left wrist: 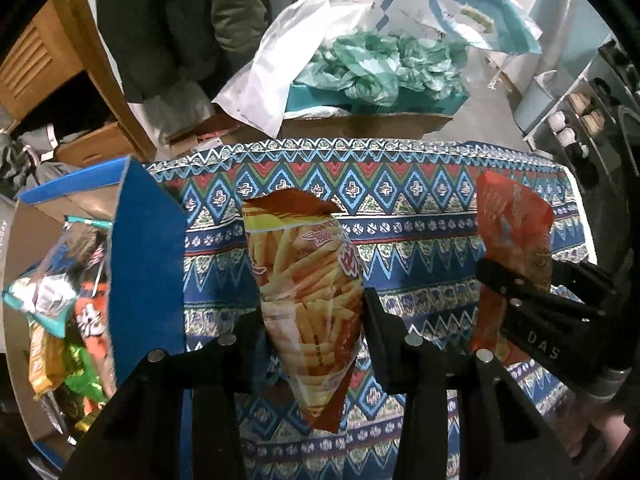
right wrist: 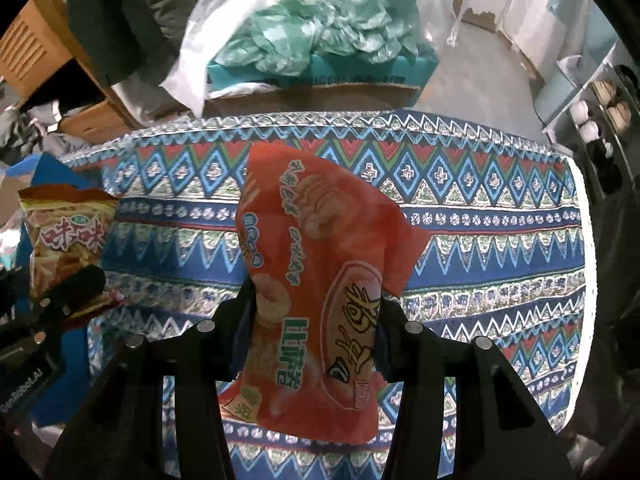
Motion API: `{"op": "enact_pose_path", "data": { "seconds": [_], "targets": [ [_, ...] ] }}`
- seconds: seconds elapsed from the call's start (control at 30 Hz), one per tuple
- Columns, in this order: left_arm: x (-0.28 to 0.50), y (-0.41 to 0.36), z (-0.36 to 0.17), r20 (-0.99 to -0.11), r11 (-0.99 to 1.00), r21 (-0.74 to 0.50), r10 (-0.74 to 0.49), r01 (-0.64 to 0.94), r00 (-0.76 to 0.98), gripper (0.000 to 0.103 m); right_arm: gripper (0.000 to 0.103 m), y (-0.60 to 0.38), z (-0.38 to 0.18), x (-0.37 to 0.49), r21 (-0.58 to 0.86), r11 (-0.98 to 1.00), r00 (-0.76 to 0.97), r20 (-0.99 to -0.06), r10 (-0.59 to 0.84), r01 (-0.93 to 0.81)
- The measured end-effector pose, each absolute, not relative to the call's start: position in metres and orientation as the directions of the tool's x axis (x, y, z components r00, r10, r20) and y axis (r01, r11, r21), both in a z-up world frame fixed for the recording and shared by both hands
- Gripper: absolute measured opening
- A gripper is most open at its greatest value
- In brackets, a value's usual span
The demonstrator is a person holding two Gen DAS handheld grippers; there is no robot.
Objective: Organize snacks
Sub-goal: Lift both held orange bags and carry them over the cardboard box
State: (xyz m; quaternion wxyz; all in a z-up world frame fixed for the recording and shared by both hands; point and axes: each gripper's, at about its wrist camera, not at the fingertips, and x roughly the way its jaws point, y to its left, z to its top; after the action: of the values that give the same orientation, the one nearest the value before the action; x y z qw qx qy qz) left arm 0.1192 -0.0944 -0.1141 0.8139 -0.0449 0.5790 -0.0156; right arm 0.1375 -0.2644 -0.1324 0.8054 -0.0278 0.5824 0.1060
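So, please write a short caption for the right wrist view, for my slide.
Right gripper shut on an orange snack bag above the patterned tablecloth.

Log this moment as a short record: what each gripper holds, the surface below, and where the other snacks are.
left gripper: shut on the yellow-and-red fries snack bag
right gripper: shut on the orange-red crisp snack bag
both bags: hanging clear of the table
surface: blue, red and green patterned tablecloth
other snacks: several packets in the blue-flapped cardboard box, left of the table
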Motion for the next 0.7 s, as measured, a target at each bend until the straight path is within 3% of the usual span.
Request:
{"op": "enact_pose_path", "data": {
  "seconds": [0.7],
  "targets": [
    [0.047,-0.029,-0.06,-0.911,0.992,-0.084,-0.039,-0.093,0.41,0.041,0.048,-0.195,-0.057,0.095,0.123,0.92,0.355,-0.897,0.264,-0.373]
  ]
}}
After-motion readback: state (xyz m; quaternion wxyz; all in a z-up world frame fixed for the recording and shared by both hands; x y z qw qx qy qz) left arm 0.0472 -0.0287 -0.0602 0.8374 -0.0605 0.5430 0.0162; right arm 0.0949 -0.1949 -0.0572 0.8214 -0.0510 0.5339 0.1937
